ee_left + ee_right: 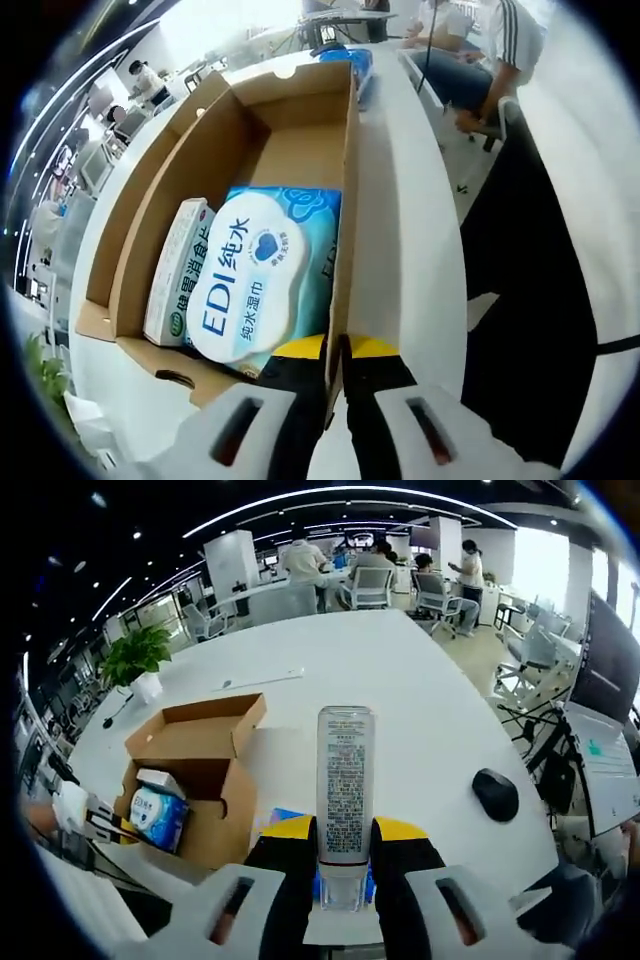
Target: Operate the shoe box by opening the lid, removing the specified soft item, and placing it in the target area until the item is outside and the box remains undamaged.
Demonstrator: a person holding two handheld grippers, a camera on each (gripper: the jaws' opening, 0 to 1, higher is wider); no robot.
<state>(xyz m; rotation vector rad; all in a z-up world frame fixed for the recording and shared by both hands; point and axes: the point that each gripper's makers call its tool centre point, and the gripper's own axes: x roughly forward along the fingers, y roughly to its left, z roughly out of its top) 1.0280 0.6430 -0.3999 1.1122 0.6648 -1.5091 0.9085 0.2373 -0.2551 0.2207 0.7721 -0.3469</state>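
The left gripper (338, 420) is clamped on the near side wall of the open shoe box (349, 180); the wipes pack (265, 275) lies just ahead-left inside it. A tube (345, 800) is held upright between the jaws of the right gripper (344, 895), its long axis pointing forward, the box well off to the left.

A black mouse (495, 794) is lying on the white table (400, 680). A potted plant (135, 660) is standing at the table's far left edge. People (300, 555) are sitting beyond the table.
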